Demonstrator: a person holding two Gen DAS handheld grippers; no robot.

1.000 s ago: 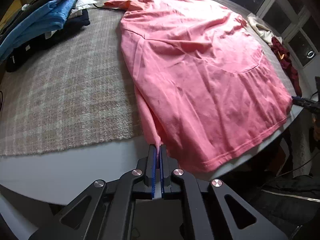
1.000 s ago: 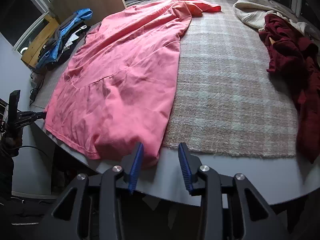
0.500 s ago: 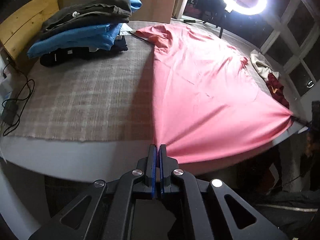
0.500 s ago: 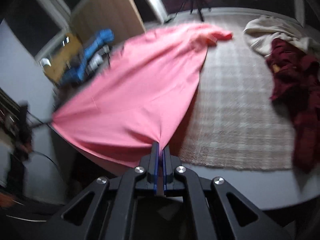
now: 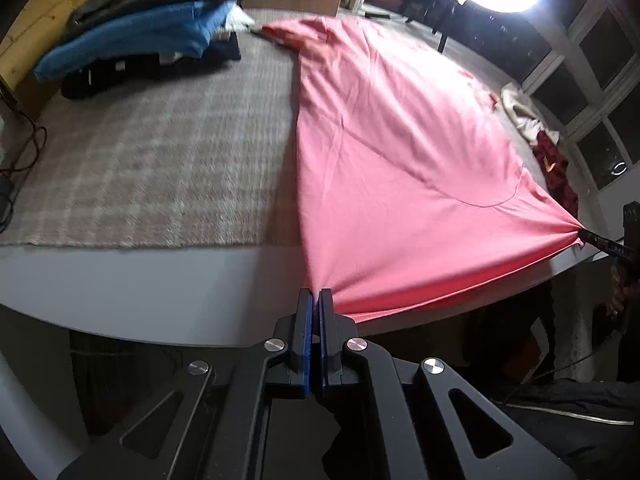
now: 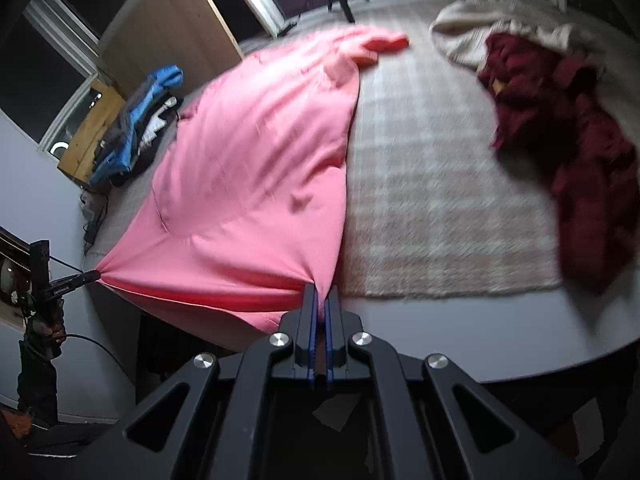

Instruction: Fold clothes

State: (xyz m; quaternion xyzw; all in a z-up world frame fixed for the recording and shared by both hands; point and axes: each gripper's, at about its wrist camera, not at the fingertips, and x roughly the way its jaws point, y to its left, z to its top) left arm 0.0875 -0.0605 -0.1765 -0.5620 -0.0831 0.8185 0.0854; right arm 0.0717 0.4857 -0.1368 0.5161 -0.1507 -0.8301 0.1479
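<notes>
while both hem corners are pinched, the large pink cotton t-shirt (image 5: 400, 152) is stretched taut over the near edge of the white round surface (image 5: 160, 280), its body lying across the beige plaid woven rug (image 5: 152, 152) that covers most of the surface. the left gripper (image 5: 319, 300) is clenched on one bottom corner of the shirt, just past the near edge, with fabric fanning out from between its blue pads. the right gripper (image 6: 319, 300) is likewise clamped on the opposite bottom corner, pink cloth showing between its closed jaws. in the left wrist view the right gripper (image 5: 600, 240) appears at the far right, pulling its corner to a point; in the right wrist view the left gripper (image 6: 68, 282) does the same at the far left. the shirt's sleeve and collar end lies toward the far edge. a folded stack of blue and dark clothes (image 5: 152, 36) sits at the far left corner of the rug. a crumpled dark red garment (image 6: 568, 152) lies near the right edge, touching what seems to be a cream knitted garment (image 6: 480, 32), though blur softens it.
</notes>
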